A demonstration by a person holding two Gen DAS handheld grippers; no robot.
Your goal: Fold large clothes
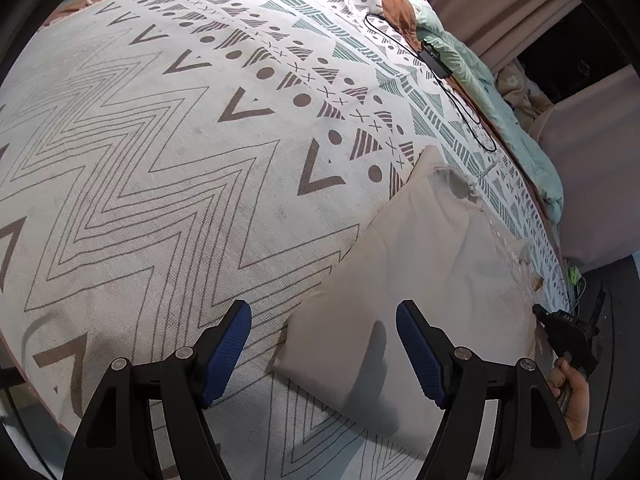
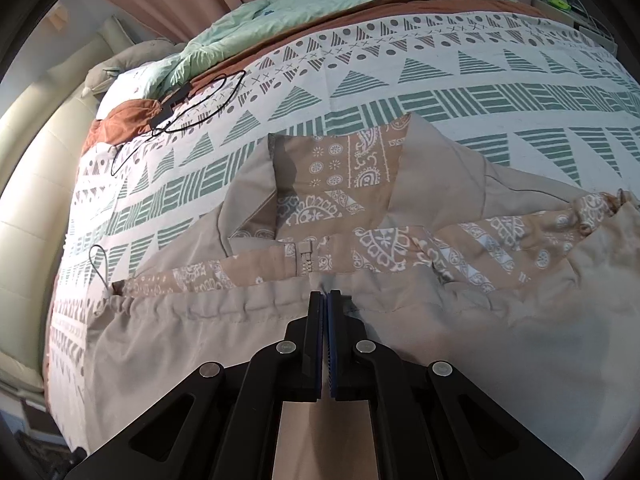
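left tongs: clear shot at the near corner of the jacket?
Probably yes. The left tongs are open and hang right over the jacket corner lying flat on the bedspread, with nothing between. The right tongs are off at the far edge.

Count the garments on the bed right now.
1: a beige jacket with paisley lining, spread on the patterned bedspread under the shut right gripper. More may lie out of view.

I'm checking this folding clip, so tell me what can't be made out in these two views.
- Right wrist view: whether the shut right gripper pinches the beige jacket; its fingers hide the contact.
- Left wrist view: the jacket's near edge, hidden behind the open left gripper.
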